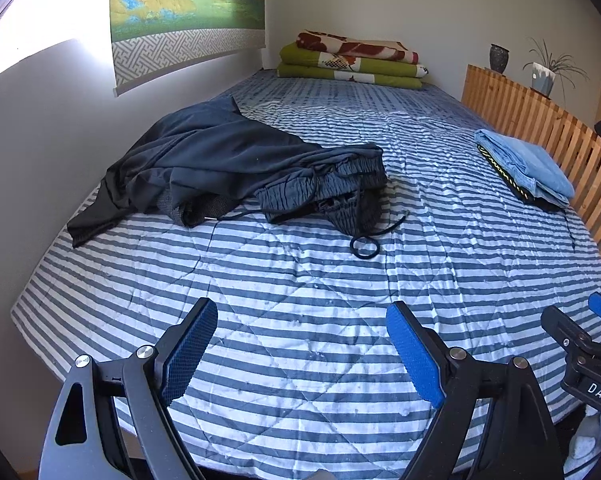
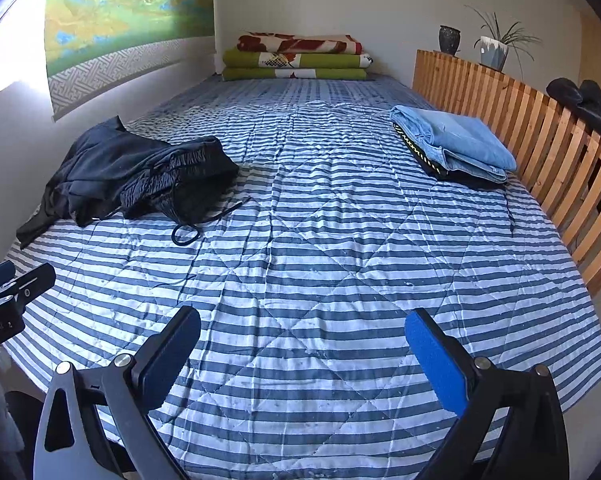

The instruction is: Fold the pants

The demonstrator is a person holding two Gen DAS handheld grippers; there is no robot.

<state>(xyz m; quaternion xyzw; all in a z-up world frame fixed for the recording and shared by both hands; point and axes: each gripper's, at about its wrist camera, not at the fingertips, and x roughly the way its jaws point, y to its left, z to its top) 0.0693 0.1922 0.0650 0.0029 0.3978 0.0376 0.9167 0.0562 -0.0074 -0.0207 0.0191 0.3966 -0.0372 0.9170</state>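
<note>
Dark navy pants [image 1: 228, 168] [image 2: 140, 176] lie crumpled on the left side of the striped bed, elastic waistband toward the middle. Their drawstring [image 1: 366, 246] [image 2: 186, 234] trails in a loop onto the quilt. My left gripper [image 1: 300, 354] hovers open above the near part of the bed, well short of the pants, with nothing between its blue pads [image 1: 414, 354]. My right gripper [image 2: 304, 360] is open too, empty, over the near middle of the bed. Each gripper shows at the edge of the other's view.
The blue-and-white striped quilt [image 2: 320, 264] covers the bed. Folded light-blue jeans on a dark garment [image 1: 528, 168] [image 2: 456, 144] sit at the right. Folded blankets [image 2: 296, 58] are stacked at the far end. A wooden slat rail [image 2: 548, 148] runs along the right, a wall along the left.
</note>
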